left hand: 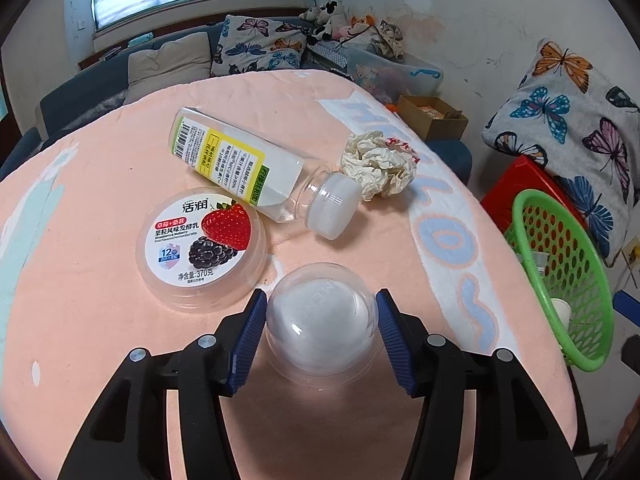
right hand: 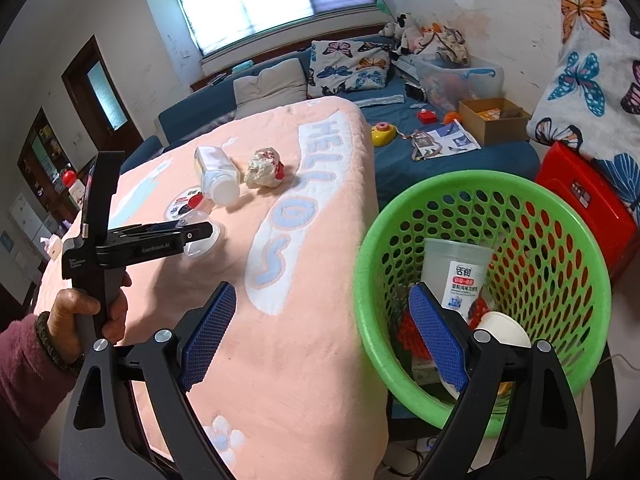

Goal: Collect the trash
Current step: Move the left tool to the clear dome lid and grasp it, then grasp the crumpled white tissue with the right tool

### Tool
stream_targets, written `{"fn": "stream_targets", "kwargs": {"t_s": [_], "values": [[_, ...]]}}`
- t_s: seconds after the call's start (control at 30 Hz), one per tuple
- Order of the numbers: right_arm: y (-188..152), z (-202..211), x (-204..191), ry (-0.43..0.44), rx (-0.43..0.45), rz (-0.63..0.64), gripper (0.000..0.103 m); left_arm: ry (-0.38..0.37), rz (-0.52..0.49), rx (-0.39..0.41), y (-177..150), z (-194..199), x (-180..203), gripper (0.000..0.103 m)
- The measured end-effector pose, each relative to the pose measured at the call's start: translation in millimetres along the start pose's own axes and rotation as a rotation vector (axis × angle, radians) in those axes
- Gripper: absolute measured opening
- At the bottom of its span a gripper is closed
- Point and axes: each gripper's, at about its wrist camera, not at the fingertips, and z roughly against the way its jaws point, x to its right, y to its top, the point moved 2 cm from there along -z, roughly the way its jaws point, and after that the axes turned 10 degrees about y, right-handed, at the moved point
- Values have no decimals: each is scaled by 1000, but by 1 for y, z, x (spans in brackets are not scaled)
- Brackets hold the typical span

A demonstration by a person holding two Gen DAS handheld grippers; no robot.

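Note:
An upturned clear plastic cup (left hand: 320,320) stands on the peach table cover (left hand: 100,200), and my left gripper (left hand: 320,312) is shut on it with a blue pad against each side. Beyond it lie a round strawberry yogurt lid (left hand: 200,248), a clear bottle (left hand: 248,164) on its side and a crumpled paper ball (left hand: 380,164). My right gripper (right hand: 322,292) is open and holds nothing, spanning the table's edge and the green basket (right hand: 472,184). In the basket lie a yogurt tub (right hand: 456,268) and a paper cup (right hand: 504,328). A hand (right hand: 80,316) holds the left gripper (right hand: 200,236).
The basket stands to the right of the table, below its edge, with a red stool (right hand: 580,192) behind it. A blue sofa (right hand: 440,160) with cushions, a cardboard box (right hand: 496,120) and toys fills the far side. A butterfly pillow (left hand: 568,120) leans on the right wall.

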Motion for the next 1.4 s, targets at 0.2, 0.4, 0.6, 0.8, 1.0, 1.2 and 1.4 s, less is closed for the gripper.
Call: {"fn": "stream_targets", "kwargs": {"t_s": [0.2,0.4,0.6,0.8,1.0,1.2,1.4], "values": [[15,-12,-8,16,-8,11,88,-29,15,20,-4,23,-12,54],[38,-35,-21,48,-18,23,87,-34,37,46,-9,52,-35,54],[67,-70,-38,58,-36,65,82,-26,58,74,-14,76,-59,54],[94,-110,-52,63,-60,102,76,-19,84,97,-16,93,-83,54],[110,-148,-53,49,-92,97,71,-4,100,108,-18,101,-102,54],[118,-181,-48,19,-118,92,68,1,112,112,-18,102,-114,54],[124,-210,-36,0,-147,65,62,3,117,111,-19,100,-118,54]]}}
